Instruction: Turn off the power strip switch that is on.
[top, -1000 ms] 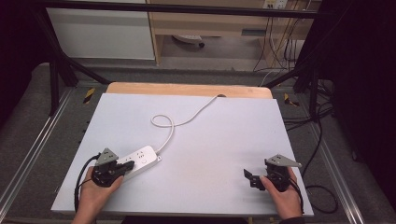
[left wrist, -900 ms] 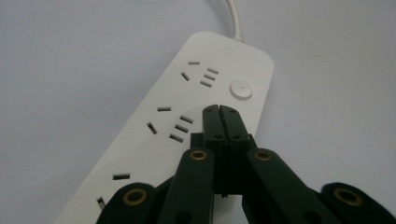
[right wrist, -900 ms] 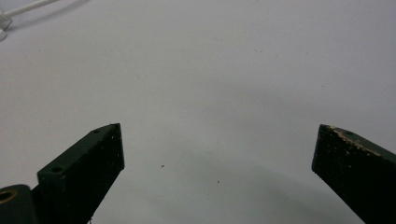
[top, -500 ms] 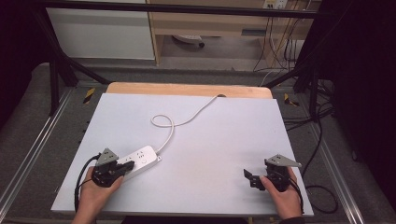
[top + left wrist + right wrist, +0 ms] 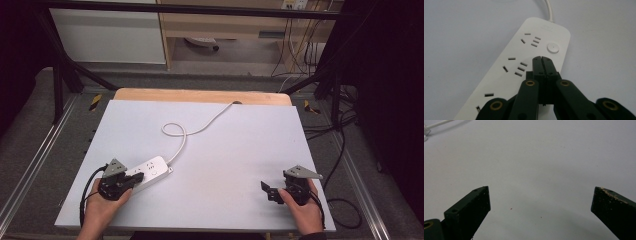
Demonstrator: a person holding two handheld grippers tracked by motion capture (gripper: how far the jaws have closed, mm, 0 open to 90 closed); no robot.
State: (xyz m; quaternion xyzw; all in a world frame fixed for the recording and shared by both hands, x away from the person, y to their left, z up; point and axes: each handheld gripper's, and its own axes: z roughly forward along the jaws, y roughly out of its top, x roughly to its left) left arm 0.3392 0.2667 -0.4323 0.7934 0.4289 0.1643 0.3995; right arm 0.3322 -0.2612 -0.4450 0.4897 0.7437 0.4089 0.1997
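That white power strip (image 5: 524, 67) looks rigid, light and slick, so I'd pinch its long edges, but the left gripper (image 5: 541, 58) hovers pressed together over it while the right gripper (image 5: 540, 200) sits spread wide.

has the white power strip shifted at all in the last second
No. The white plastic power strip lies at the same spot relative to the white table's near-left edge and its looped cord.

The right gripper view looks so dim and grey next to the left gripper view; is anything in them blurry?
Right gripper view: dim, grey white table surface, near black jaws soft-edged. Left gripper view: brighter, white plastic power strip sharp, closest jaw links slightly blurred.
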